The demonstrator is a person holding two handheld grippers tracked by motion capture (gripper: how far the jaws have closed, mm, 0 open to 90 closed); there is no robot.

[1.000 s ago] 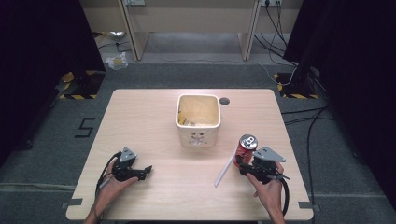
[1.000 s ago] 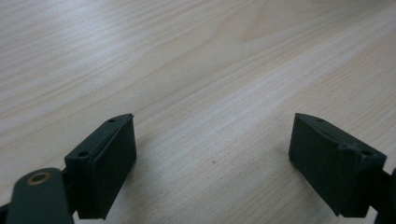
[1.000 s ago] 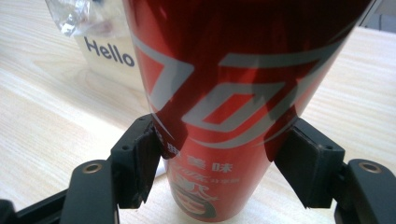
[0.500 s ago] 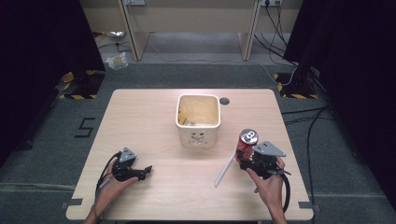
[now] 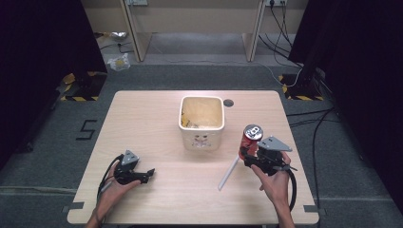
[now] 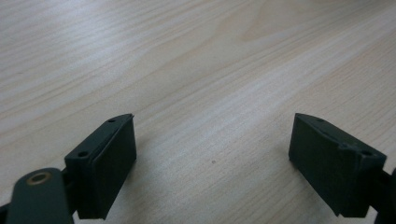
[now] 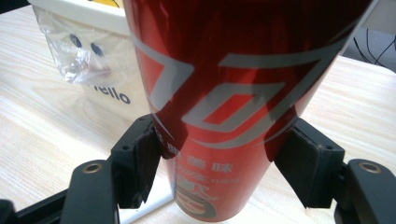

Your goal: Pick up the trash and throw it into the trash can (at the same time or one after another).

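A red drink can (image 5: 251,136) stands upright between the jaws of my right gripper (image 5: 247,154), lifted off the table at the right of the high view. In the right gripper view both pads press on the lower part of the can (image 7: 224,88), so the right gripper (image 7: 219,170) is shut on it. My left gripper (image 5: 149,173) rests low at the table's front left. Its jaws are wide apart in the left gripper view, and the left gripper (image 6: 212,163) has only bare wood between them.
A cream square bin (image 5: 201,138) with a face and a plastic liner stands mid-table, just left of the can; its wall (image 7: 100,88) appears behind the can. A white stick (image 5: 228,174) lies under the can. A dark round hole (image 5: 228,102) marks the wooden table (image 5: 152,123).
My right gripper has risen with the red can held in it, drifting slightly toward the far side. The left gripper has stayed still.
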